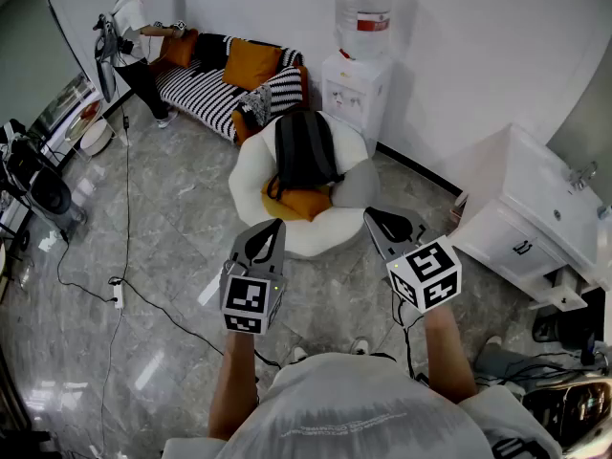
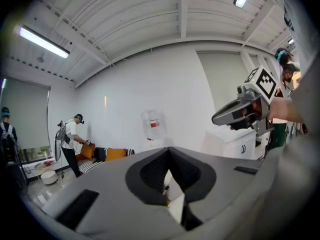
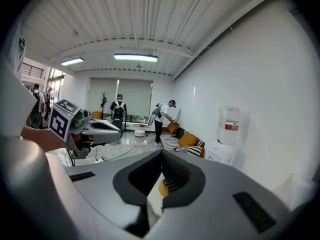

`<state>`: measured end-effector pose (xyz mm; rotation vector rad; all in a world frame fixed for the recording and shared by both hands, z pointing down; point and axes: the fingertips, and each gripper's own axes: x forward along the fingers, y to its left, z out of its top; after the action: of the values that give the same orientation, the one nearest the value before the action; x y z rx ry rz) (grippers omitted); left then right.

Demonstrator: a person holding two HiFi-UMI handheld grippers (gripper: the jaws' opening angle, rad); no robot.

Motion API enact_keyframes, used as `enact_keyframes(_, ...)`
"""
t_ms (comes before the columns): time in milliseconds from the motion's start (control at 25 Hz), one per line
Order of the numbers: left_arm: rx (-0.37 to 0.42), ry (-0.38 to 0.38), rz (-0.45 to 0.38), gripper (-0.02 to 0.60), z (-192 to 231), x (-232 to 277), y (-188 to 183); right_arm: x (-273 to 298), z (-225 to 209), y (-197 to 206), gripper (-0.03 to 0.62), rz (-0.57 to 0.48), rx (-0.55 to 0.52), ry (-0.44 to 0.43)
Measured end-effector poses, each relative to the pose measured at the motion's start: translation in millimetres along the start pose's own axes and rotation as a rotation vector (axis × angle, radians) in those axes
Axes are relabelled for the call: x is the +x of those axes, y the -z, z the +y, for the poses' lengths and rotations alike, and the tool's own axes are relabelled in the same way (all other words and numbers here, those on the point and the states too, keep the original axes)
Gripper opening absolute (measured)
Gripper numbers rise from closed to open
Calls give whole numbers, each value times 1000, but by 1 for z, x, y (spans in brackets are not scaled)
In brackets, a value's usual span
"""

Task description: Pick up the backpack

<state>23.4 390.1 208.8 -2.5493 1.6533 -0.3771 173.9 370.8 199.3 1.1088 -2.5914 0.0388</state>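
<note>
Bright, even indoor light; heavy fisheye bending at the edges.
Light is given by ceiling tubes [image 2: 44, 41] and thrown back as pale glare streaks on the polished floor [image 1: 153, 366]. Shadows are kept soft. Straight lines are bowed and corners blackened in both gripper views, where the left gripper [image 2: 169, 156] and right gripper [image 3: 161, 155] are rendered slightly soft.

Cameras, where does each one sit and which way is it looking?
Head view: on the person's head, looking steeply down at the backpack on a white chair; shows both forearms, left gripper and right gripper.
Left gripper view: rides on the left gripper, looking along its shut fingers toward the cooler; the right gripper shows at right.
Right gripper view: rides on the right gripper, facing the sofa; the left gripper shows at left.
Shared: both gripper views show the cooler and sofa.
</note>
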Motion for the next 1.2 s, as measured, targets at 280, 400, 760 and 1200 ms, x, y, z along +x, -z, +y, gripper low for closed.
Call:
enact_keyframes(280, -19, -7, -3, 11, 2, -5, 3, -1, 3, 7, 2, 31, -28, 25)
enact_keyframes(400, -33, -14, -8, 11, 3, -10, 2, -3, 7, 2, 2, -6, -3, 19)
enact_keyframes(760, -36, -29, 8, 11, 4, -20, 13, -6, 15, 13, 2, -12, 46, -2)
enact_keyframes(1200, -24, -5, 21, 11, 22, -28, 22, 9, 33, 16, 2, 32, 48, 19)
